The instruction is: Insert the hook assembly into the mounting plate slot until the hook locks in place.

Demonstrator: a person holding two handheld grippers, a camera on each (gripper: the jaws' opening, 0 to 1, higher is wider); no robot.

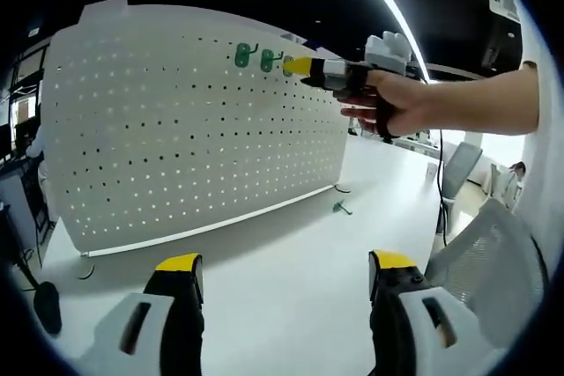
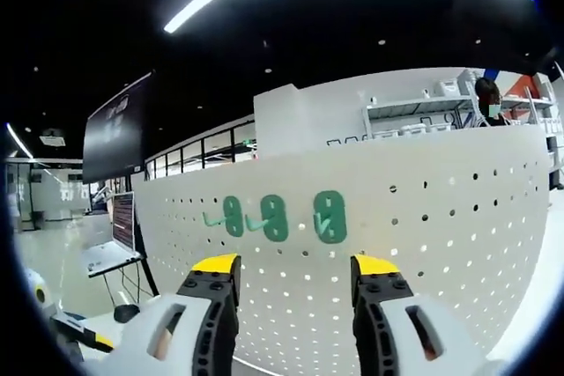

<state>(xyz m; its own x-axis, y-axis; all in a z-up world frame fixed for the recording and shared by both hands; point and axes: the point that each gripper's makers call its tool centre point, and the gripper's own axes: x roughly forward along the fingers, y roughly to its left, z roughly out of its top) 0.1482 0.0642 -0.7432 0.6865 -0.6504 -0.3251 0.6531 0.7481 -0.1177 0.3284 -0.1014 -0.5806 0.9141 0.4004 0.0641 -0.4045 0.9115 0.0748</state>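
A white perforated mounting plate (image 1: 176, 129) stands upright on the white table (image 1: 291, 270). Near its top edge hang three green hooks: two (image 1: 242, 55) (image 1: 267, 61) side by side and a third (image 1: 287, 65) just at the yellow tips of my right gripper (image 1: 304, 66), which a hand holds up against the board. In the right gripper view the three hooks (image 2: 233, 216) (image 2: 273, 217) (image 2: 330, 216) sit on the plate (image 2: 441, 217) just beyond my right gripper (image 2: 295, 264), open with nothing between its jaws. My left gripper (image 1: 286, 263) hangs open over the table. One more green hook (image 1: 342, 209) lies on the table.
A mesh office chair (image 1: 493, 253) stands at the table's right edge. A black object (image 1: 46, 305) sits low on the left. Past the plate's left end are a laptop (image 2: 110, 257) and a dark screen (image 2: 115, 138); shelves (image 2: 423, 112) stand behind.
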